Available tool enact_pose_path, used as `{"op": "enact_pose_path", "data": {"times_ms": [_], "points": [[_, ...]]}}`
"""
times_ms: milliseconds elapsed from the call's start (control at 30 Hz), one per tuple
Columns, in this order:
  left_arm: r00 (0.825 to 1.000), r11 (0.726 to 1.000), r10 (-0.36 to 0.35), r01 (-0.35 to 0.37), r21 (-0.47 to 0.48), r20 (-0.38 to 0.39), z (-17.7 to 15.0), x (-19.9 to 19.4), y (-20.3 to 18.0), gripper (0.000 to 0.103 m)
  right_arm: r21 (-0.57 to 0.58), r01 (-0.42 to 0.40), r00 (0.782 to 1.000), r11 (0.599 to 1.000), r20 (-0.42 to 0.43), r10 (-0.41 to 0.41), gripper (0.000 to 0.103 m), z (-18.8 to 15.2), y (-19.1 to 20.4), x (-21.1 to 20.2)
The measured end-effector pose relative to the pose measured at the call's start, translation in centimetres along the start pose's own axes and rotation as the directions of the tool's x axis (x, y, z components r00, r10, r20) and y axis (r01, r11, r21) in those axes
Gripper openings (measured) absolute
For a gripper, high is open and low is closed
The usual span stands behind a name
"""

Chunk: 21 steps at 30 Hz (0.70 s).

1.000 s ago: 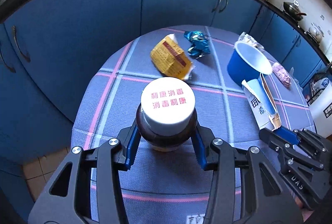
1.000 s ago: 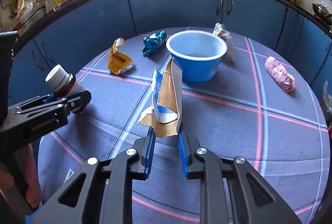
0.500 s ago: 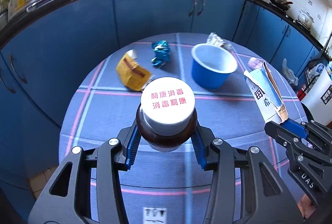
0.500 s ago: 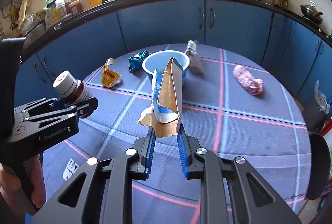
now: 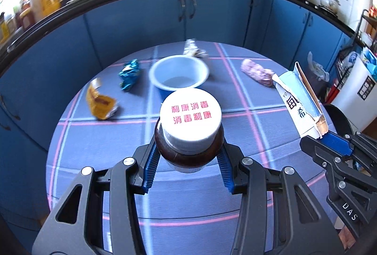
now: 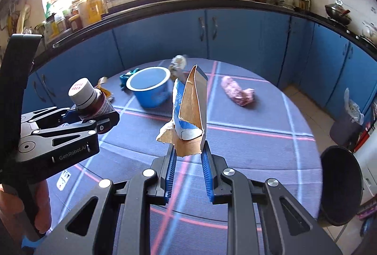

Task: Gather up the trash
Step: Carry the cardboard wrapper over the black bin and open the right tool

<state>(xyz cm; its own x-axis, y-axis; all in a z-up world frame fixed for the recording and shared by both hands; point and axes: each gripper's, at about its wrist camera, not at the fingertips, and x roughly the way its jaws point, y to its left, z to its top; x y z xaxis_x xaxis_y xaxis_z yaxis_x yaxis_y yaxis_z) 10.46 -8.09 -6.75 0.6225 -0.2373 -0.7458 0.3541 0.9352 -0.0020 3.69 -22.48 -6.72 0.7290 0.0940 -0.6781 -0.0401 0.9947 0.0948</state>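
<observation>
Kitchen with blue cabinets (image 5: 132, 26) curving around a round table (image 5: 193, 198) covered in blue cloth with pink and pale stripes. Left gripper (image 5: 188, 160) is pinching a brown bottle (image 5: 188, 151) with a white cap, blue pads pressing on both sides of the body, bottle raised above the near part of the table. In the right wrist view the same left gripper (image 6: 94, 117) is showing at the left edge, a hand (image 6: 35, 205) wrapping its handle. Right gripper (image 6: 187, 156) is clamping a torn blue-and-white carton (image 6: 190, 108) by its ripped lower end, jaws nearly together on it, carton standing upright over the table middle; in the left view it (image 5: 299, 101) is sitting at the right edge. Blue bowl (image 5: 179, 77) is resting toward the far side of the table, upright. Crumpled blue foil wrapper (image 5: 129, 74) is lying just left of the bowl, yellow packet (image 5: 100, 104) near the left edge, silver wrapper (image 5: 193, 48) at the far edge behind the bowl, pink crumpled bag (image 5: 256, 71) toward the far right edge. Dark round bin (image 6: 339, 184) is standing on the floor beside the table's right edge.
</observation>
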Motion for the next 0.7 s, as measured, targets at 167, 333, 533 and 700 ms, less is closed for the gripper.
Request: {"op": "enact_pose_path", "data": {"times_ms": [167,333,533,700], "points": [[1.0,0.998,-0.028,0.029,0.049,-0.007,0.7,0.8,-3.8,0.046,0.038,0.026,1.0,0.999,0.01,-0.027,0.021,-0.5,-3.5,-1.1],[0.999,0.992,-0.049,0.05,0.118,-0.015,1.1,1.4,-8.0,0.046,0.076,0.056,0.998,0.996,0.015,-0.057,0.021,-1.0,-6.6,-1.7],[0.998,0.979,-0.064,0.068,0.19,-0.025,2.1,2.8,-12.5,0.046,0.121,0.087,0.996,0.989,0.02,-0.09,0.021,-1.1,-10.4,-2.3],[0.996,0.968,-0.079,0.085,0.235,-0.034,3.0,3.8,-16.0,0.046,0.146,0.116,0.992,0.982,0.023,-0.12,0.021,-1.5,-13.4,-2.7]]}}
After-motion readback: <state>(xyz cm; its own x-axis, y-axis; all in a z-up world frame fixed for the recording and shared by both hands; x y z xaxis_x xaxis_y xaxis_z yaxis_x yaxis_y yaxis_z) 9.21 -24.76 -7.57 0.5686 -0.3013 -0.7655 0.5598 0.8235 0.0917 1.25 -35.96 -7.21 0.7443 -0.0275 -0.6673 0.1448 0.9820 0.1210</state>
